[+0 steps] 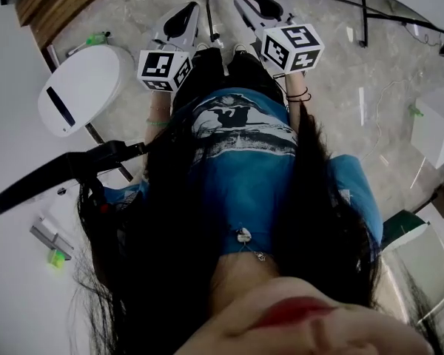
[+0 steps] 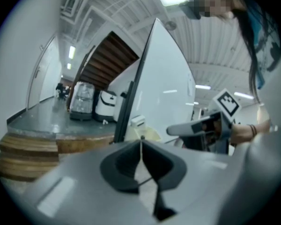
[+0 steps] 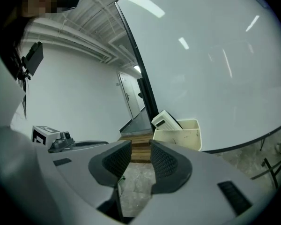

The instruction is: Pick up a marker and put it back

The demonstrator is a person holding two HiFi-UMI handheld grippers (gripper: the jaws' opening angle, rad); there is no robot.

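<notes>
No marker shows clearly in any view. A small green object (image 1: pixel 57 258) lies beside a grey block (image 1: pixel 46 238) on the white surface at the lower left. Both grippers are held low in front of the person's body, over the floor. My left gripper (image 1: pixel 182 19) (image 2: pixel 141 146) is shut, its pads meeting with nothing between them. My right gripper (image 1: pixel 256 0) (image 3: pixel 140 150) stands open with an empty gap between its ribbed pads (image 3: pixel 163 159). Each gripper also shows in the other's view: the right gripper (image 2: pixel 203 126) and the left gripper (image 3: pixel 61 142).
A whiteboard (image 3: pixel 210 64) on a black stand rises ahead. A white bin lid (image 1: pixel 81 87) and another small green object (image 1: pixel 96 39) sit at the left on the stone floor. A cream bin (image 3: pixel 182 134) stands by wooden steps (image 2: pixel 23 153). Black frame legs (image 1: pixel 362 9) cross the floor.
</notes>
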